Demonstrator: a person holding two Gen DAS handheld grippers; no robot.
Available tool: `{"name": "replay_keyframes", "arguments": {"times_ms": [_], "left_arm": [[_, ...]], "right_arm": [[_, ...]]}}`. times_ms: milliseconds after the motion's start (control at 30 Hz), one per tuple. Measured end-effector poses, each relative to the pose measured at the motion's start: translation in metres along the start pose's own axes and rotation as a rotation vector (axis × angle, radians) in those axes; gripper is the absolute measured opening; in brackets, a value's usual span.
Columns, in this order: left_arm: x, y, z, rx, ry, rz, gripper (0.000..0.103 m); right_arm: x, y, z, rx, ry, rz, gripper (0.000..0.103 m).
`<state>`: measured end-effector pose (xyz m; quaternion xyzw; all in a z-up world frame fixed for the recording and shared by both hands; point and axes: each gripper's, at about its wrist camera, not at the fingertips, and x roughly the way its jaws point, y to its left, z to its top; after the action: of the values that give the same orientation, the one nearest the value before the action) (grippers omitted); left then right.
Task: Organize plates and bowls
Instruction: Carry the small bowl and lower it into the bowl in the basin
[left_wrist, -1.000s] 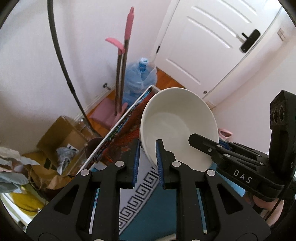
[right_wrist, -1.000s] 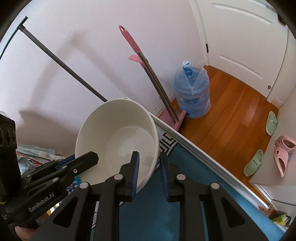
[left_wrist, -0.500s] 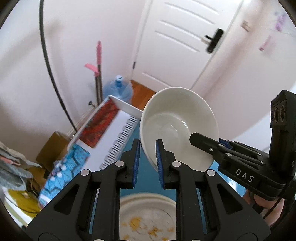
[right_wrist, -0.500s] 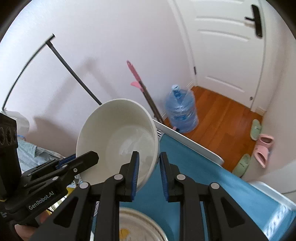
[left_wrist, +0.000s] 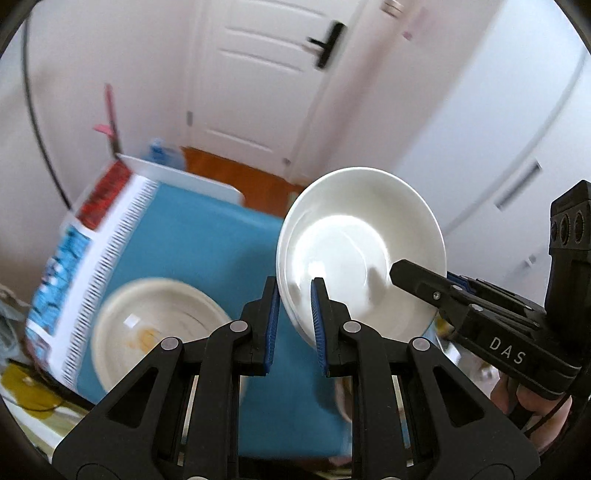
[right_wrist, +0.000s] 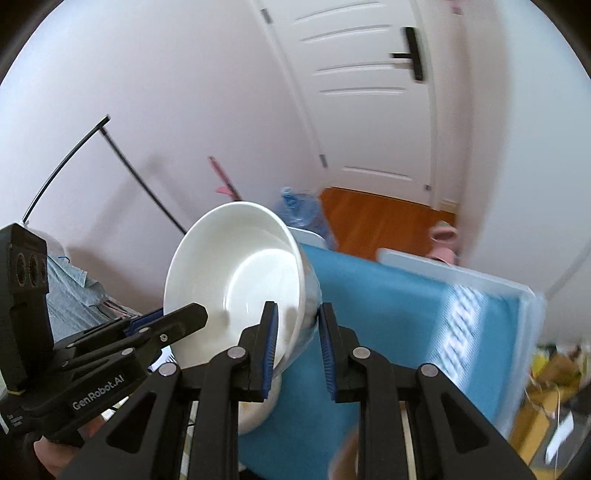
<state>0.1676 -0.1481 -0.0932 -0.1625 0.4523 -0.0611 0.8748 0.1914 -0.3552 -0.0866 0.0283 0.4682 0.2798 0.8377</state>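
A white bowl (left_wrist: 360, 254) is held tilted above the blue-covered counter (left_wrist: 207, 243), its opposite rims clamped by the fingers of the left gripper (left_wrist: 293, 314) and right gripper (right_wrist: 295, 332), seemingly for steadier carrying.

grippers: two, left gripper (left_wrist: 293, 325) at 6 o'clock, right gripper (left_wrist: 436, 291) at 3 o'clock | white bowl (left_wrist: 360, 251): one, centre-right | cream plate (left_wrist: 159, 332): one, at 8 o'clock | blue mat (left_wrist: 207, 240): one | door (left_wrist: 266, 74): one, at 12 o'clock | water bottle (right_wrist: 299, 210): one | mop (left_wrist: 110, 118): one, at 10 o'clock
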Motion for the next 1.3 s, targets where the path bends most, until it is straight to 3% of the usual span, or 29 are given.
{"name": "replay_keyframes", "arguments": {"times_ms": [267, 500, 833, 1300], "left_arm": [[0.033, -0.060, -0.053, 0.158, 0.179, -0.106, 0.015], [0.071, -0.083, -0.087, 0.239, 0.321, -0.135, 0.015], [0.106, -0.100, -0.096, 0.341, 0.385, -0.073, 0.015], [0.121, -0.112, -0.103, 0.471, 0.389, 0.038, 0.015]], "right_arm": [[-0.045, -0.053, -0.069, 0.180, 0.006, -0.130, 0.021], [-0.044, -0.086, -0.112, 0.294, 0.032, -0.196, 0.021], [-0.017, -0.111, -0.141, 0.350, 0.085, -0.228, 0.021], [-0.002, -0.106, -0.150, 0.253, 0.134, -0.292, 0.021]]}}
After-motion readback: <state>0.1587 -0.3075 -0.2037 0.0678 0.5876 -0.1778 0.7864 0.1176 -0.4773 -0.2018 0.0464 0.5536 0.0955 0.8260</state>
